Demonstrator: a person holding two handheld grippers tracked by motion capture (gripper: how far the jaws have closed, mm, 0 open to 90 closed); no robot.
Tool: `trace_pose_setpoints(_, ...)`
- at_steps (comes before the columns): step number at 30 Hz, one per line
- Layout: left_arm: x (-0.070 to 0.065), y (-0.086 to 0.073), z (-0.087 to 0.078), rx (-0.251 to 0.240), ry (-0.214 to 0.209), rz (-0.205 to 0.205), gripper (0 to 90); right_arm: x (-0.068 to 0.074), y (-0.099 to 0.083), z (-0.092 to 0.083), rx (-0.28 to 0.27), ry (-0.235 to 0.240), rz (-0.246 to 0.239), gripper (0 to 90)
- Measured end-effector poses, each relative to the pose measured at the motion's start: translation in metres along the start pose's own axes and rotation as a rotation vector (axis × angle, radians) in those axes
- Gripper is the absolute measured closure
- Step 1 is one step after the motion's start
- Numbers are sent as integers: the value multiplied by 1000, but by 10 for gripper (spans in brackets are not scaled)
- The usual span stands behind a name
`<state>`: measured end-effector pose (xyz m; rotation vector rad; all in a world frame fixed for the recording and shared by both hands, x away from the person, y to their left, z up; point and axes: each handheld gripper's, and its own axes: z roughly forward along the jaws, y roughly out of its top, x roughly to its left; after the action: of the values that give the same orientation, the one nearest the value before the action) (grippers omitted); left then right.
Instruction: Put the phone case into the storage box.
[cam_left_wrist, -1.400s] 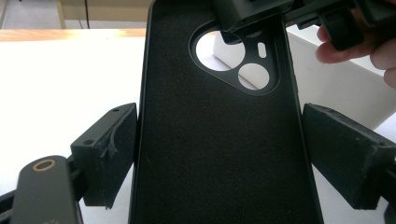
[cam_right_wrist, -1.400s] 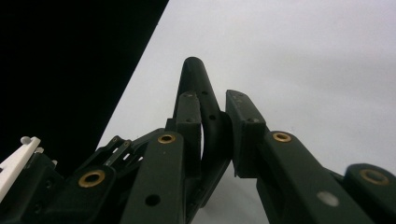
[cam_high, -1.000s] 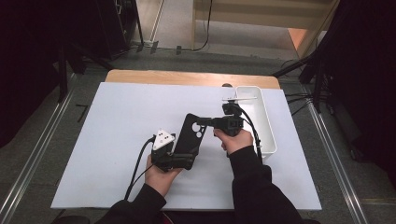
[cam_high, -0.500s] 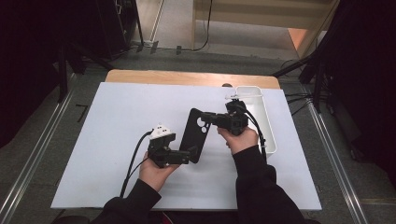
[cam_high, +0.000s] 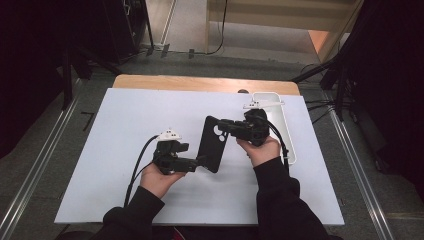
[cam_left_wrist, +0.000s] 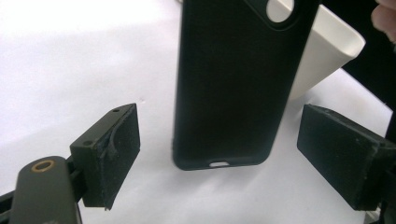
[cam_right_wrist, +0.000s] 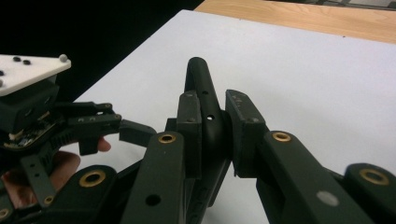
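A black phone case (cam_high: 212, 142) hangs just over the white mat, camera hole at its far end. My right gripper (cam_high: 226, 125) is shut on that upper end; in the right gripper view its pads (cam_right_wrist: 189, 116) pinch the case's edge (cam_right_wrist: 203, 84). My left gripper (cam_high: 201, 161) sits at the case's lower end. Its jaws have just been closing a little. In the left gripper view the case (cam_left_wrist: 233, 84) stands between the two pads (cam_left_wrist: 116, 149), with a gap on each side. The left gripper (cam_right_wrist: 93, 126) also appears in the right gripper view.
A white mat (cam_high: 125, 125) covers the table, with a wooden strip (cam_high: 200, 83) along the far edge. A long white tray (cam_high: 289, 135) lies at the right, behind the right hand. Cables trail from both grippers toward the near edge.
The left hand has drawn back to the left, so its jaws now stand at the case's lower end. The right gripper and case have shifted slightly right.
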<state>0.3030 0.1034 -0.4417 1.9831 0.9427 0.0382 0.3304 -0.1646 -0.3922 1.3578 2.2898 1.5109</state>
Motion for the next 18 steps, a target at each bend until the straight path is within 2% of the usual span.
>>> trace_pose_setpoints(7,7,6,-8,35,-40,-4,139,-2,-1,-6,4,34,-28,748)
trace_pose_setpoints(8,7,7,-9,37,-50,-10,139,-3,-1,-7,-8,39,-41,748)
trace_pose_setpoints(11,8,10,-14,41,-68,10,228,-4,0,-10,-3,52,-44,748)
trace_pose_setpoints(15,9,14,-18,65,-93,15,232,-5,0,-12,8,68,-69,748)
trace_pose_setpoints(18,11,17,-20,95,-111,31,232,-5,1,-13,20,96,-99,748)
